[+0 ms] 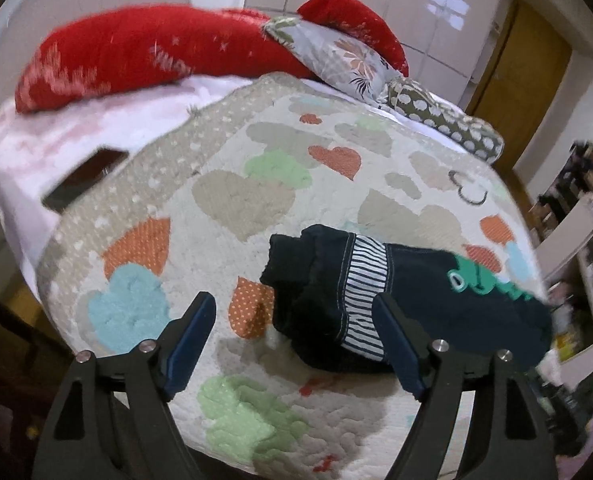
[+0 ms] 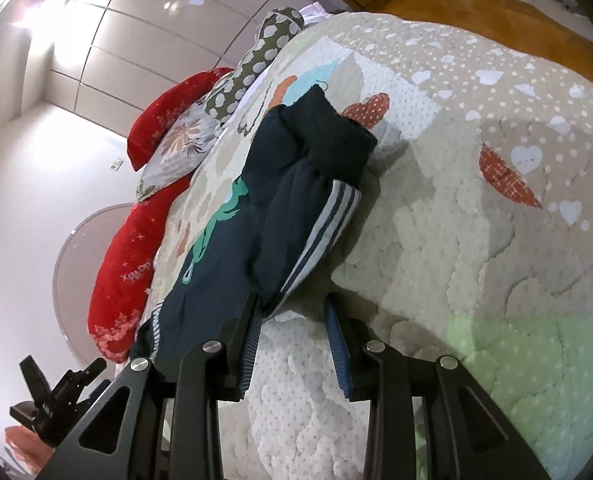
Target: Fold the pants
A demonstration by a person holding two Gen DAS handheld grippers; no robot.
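Observation:
Small dark navy pants (image 1: 332, 292) with a black-and-white striped panel and a green print lie folded on the heart-patterned quilt (image 1: 224, 200). My left gripper (image 1: 296, 316) is open just above the quilt, its right finger (image 1: 396, 344) over the pants' near edge. In the right wrist view the pants (image 2: 292, 200) show white side stripes. My right gripper (image 2: 294, 316) is open and empty at their near end, its left finger (image 2: 252, 332) touching the fabric.
Red pillows (image 1: 144, 56), a floral pillow (image 1: 336, 52) and a spotted bolster (image 1: 448, 124) lie at the bed's head. A dark phone (image 1: 84, 180) lies on the pink sheet at left. Cluttered shelves (image 1: 584, 216) stand right of the bed.

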